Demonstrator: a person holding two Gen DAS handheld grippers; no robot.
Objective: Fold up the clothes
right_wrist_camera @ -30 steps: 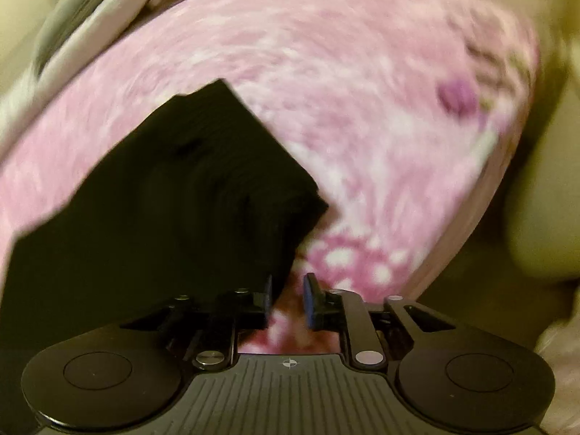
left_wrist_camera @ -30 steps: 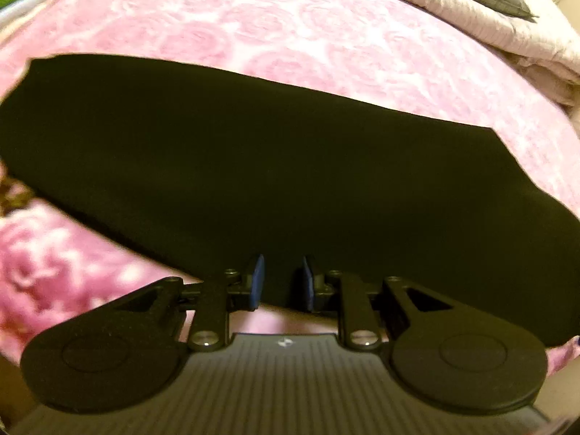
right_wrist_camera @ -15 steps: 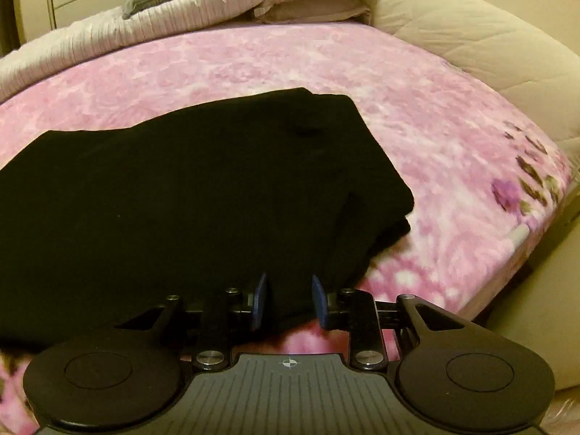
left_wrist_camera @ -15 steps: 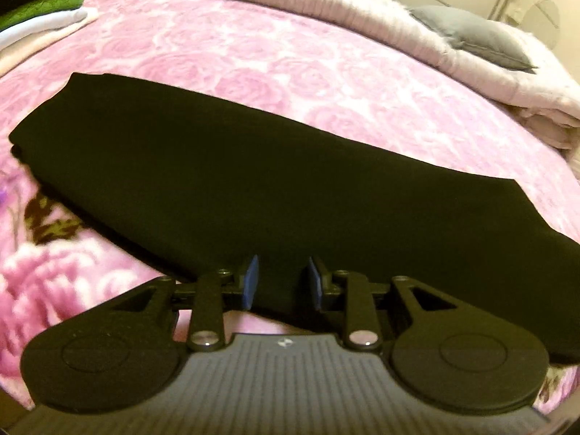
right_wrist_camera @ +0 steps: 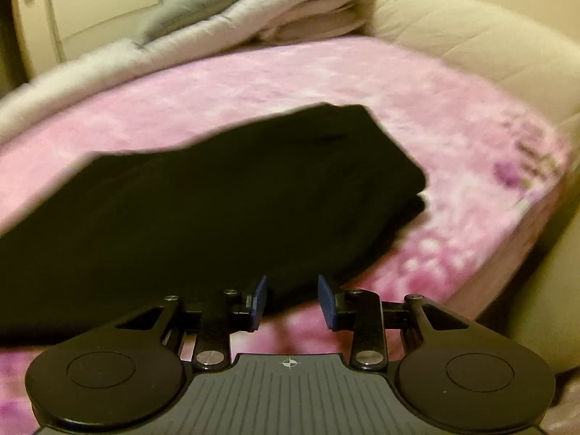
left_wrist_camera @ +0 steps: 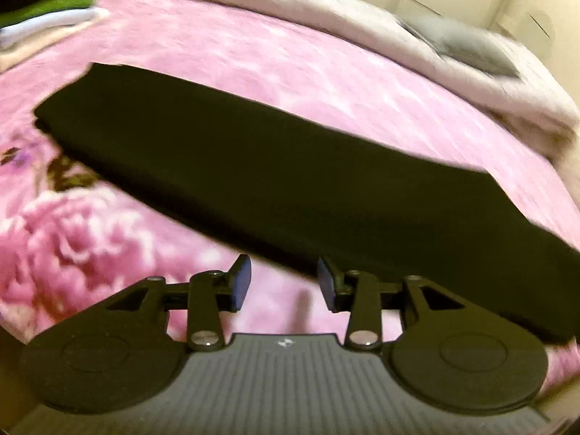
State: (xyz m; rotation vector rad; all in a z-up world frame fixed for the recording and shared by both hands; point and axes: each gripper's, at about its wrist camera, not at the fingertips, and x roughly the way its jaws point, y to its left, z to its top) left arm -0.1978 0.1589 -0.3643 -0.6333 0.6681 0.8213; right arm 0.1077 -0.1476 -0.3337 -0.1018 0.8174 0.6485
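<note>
The left gripper and right gripper have just been spreading their jaws and both stand released, nothing between the blue pads. Just ahead of each lies the folded black garment on the pink floral blanket. Beyond it, a pale rolled duvet carries a grey pillow.
</note>
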